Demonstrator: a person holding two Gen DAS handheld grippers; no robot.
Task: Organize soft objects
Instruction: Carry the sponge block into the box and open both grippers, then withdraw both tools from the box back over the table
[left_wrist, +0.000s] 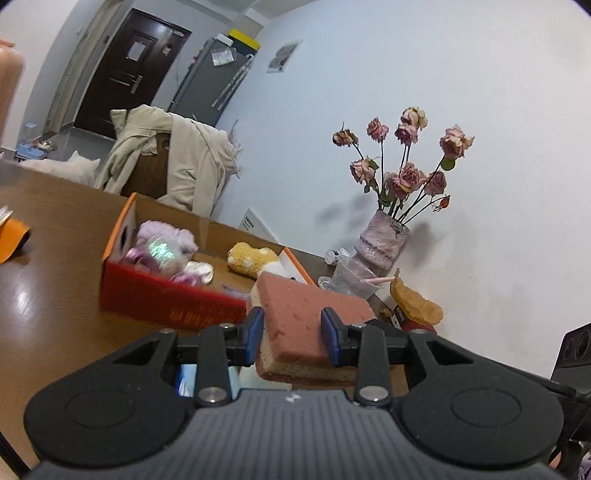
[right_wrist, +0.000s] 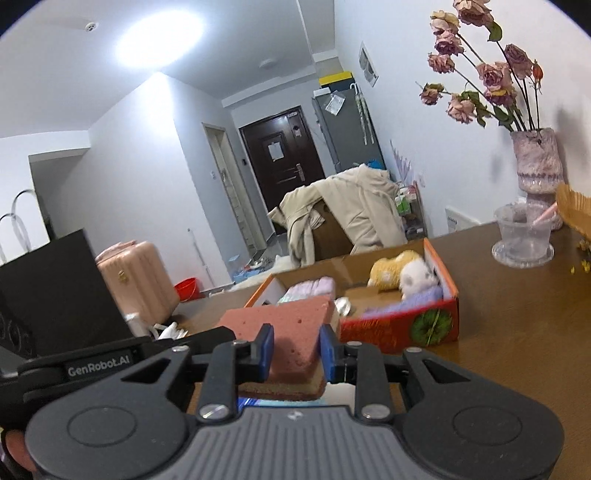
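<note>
- My left gripper (left_wrist: 291, 332) is clamped on a pink sponge (left_wrist: 310, 314) with a tan underside; both blue pads (left_wrist: 330, 332) press into its sides, and the sponge juts forward beyond them, off the table.
- My right gripper (right_wrist: 296, 349) squeezes a second pink sponge (right_wrist: 291, 332) the same way, its blue fingertips (right_wrist: 266, 350) pinching the block, which narrows where they bite.
- Just ahead of both grippers sits the red cardboard box (left_wrist: 166, 299) on the brown table (left_wrist: 55, 229), open at the top.
- Inside the box, seen from my left gripper, a lilac plush toy (left_wrist: 162, 243) lies at the left end and a yellow plush toy (left_wrist: 249, 258) farther back to the right.
- From my right gripper, the yellow toy and a white plush toy (right_wrist: 417, 277) are at the box's far right end.
- Right of the box, by the wall, stand a vase of dried roses (left_wrist: 384, 240) and a clear plastic cup (left_wrist: 351, 277).
</note>
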